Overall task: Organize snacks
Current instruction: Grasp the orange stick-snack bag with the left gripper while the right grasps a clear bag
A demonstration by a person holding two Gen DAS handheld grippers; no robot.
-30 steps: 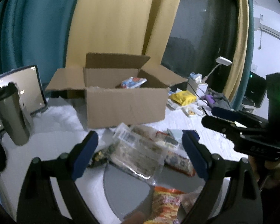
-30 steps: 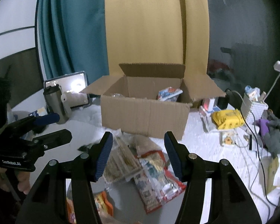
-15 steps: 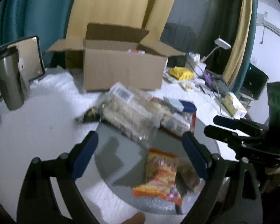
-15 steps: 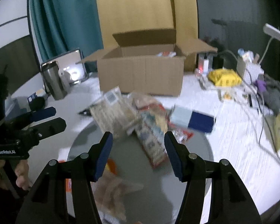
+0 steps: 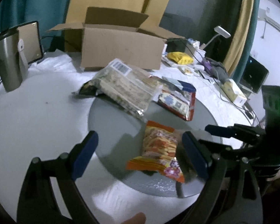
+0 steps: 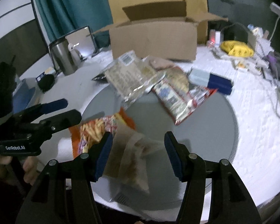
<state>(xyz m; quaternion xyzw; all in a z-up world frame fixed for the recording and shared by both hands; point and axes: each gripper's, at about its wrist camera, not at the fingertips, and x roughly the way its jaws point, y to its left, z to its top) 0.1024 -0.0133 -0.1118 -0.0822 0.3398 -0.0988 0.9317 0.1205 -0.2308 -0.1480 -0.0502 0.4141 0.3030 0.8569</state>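
Counted: one open cardboard box [image 5: 121, 48] at back. Snack packs in front of it: one clear cracker pack [image 5: 125, 89], one red-edged pack [image 5: 175, 102], one orange pack [image 5: 158, 149], one pale bag [image 6: 134, 158], blurred; smaller items under pile uncertain. One blue-and-white carton [image 6: 211, 80]. One steel tumbler [image 5: 8, 63]. One yellow bag [image 5: 179, 57]. Two grippers.

We see an orange crinkly snack bag [image 5: 159, 149] lying flat on the grey round mat [image 5: 112, 127], with a pale beige packet [image 6: 134, 155] just beside it. Farther back, a clear bag of pale biscuits [image 5: 125, 87] overlaps a red-edged foil packet [image 5: 177, 102]. Behind them an open brown cardboard box [image 5: 121, 50] stands upright.
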